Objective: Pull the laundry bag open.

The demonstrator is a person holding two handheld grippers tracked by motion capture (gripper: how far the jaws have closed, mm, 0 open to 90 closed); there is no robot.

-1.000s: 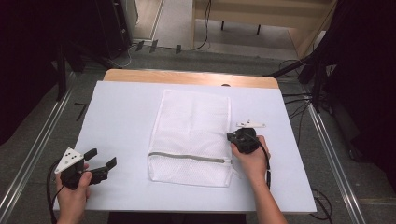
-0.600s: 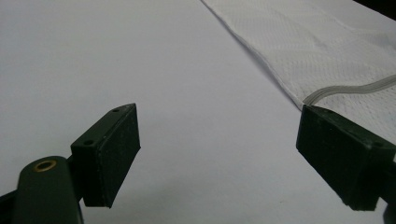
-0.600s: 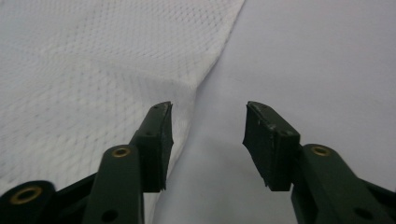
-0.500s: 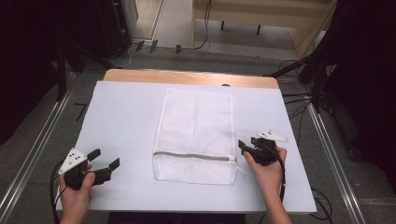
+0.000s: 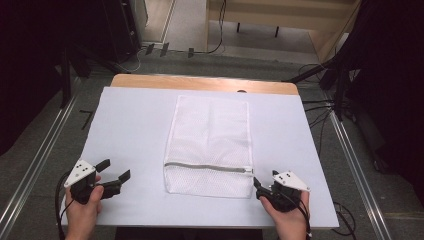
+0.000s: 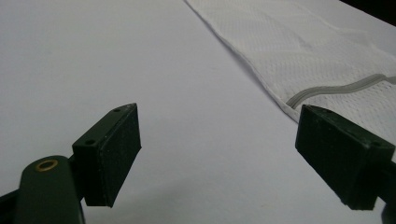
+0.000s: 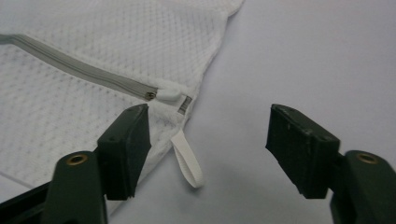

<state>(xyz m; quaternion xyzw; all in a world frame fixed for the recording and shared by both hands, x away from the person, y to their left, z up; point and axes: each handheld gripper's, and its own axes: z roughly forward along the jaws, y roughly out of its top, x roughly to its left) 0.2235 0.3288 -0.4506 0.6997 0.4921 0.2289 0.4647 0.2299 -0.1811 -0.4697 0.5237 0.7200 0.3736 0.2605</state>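
Note:
A white mesh laundry bag (image 5: 210,135) lies flat in the middle of the white table, with a grey zipper (image 5: 207,167) running across near its front end. My right gripper (image 5: 265,179) sits just off the bag's front right corner. Its jaws have just been opening and now stand open (image 7: 209,114). The zipper pull (image 7: 166,94) and a white loop tab (image 7: 187,161) lie on the table by its left jaw, and neither pad touches them. My left gripper (image 5: 114,170) rests open at the front left, apart from the bag (image 6: 317,51), with nothing between its jaws (image 6: 217,114).
The white tabletop (image 5: 130,125) has a wooden strip (image 5: 200,82) along its far edge. Metal rails (image 5: 35,165) run along both sides on the floor. Cables (image 5: 320,105) and dark stands lie beyond the table's far right.
My right gripper has pulled back from the zipper's right end toward the front right corner, and its jaws have gone from shut to open. The bag's front end shifted slightly right. The left gripper barely moved.

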